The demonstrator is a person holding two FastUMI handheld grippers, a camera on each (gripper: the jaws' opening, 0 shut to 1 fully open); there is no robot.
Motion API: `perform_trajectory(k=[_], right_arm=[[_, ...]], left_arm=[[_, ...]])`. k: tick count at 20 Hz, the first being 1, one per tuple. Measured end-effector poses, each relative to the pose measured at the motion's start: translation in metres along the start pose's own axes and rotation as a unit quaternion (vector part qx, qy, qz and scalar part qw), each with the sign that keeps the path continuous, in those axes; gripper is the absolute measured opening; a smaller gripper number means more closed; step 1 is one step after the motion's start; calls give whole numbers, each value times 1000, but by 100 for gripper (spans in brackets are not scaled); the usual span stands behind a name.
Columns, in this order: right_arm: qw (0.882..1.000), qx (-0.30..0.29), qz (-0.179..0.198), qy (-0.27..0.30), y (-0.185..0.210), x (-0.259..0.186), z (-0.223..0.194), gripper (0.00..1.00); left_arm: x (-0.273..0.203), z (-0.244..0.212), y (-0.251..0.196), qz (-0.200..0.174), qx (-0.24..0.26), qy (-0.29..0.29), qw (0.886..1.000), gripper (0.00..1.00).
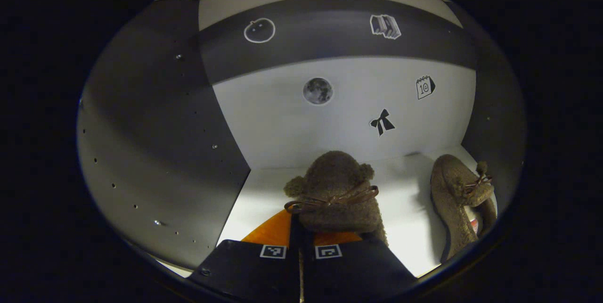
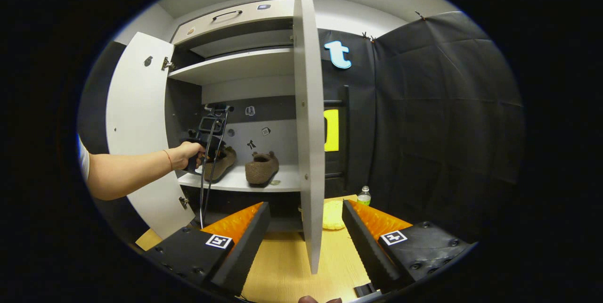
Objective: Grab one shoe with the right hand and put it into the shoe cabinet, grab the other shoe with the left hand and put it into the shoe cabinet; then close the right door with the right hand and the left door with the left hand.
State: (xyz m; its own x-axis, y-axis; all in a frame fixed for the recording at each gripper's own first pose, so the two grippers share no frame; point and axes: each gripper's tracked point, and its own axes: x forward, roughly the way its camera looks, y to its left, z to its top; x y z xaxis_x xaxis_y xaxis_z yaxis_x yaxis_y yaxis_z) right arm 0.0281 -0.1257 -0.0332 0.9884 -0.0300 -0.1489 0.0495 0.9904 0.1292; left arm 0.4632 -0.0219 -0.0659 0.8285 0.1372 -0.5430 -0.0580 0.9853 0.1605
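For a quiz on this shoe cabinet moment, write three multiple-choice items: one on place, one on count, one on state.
1. Where is the left gripper?
A. Inside the cabinet, at a shoe
B. Over the table
C. At the top drawer

2. How many shoes are on the shelf?
A. One
B. Two
C. Three

3. How does the right door stand?
A. Closed
B. Open
C. Removed

Answers:
1. A: the left gripper view shows its fingers shut on the near shoe on the shelf.
2. B: that shoe and the far shoe rest there.
3. B: it stands edge-on between the open right gripper fingers.
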Motion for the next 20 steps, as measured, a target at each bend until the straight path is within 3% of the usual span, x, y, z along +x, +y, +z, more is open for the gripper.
perform_trajectory(k=[6,8,9,12,16,20], right_arm=[[1000,-3,-21,0,-19,-2,0,98],[1000,-1,-26,0,-22,-2,0,98],[1000,0,-27,-1,-21,-2,1,98],[1000,1,-26,-4,-23,-7,3,98],[1000,-8,-16,-11,-21,-14,5,98],[999,-20,-19,-22,-27,-21,12,98]], left_arm=[[11,-17,8,22,11,42,999,10],[6,-16,9,14,11,37,999,14],[1,-16,9,8,11,33,999,11],[-17,-11,8,-8,28,11,1000,33],[-52,-6,5,-27,23,-42,998,74],[-96,3,5,-34,44,-101,993,96]])
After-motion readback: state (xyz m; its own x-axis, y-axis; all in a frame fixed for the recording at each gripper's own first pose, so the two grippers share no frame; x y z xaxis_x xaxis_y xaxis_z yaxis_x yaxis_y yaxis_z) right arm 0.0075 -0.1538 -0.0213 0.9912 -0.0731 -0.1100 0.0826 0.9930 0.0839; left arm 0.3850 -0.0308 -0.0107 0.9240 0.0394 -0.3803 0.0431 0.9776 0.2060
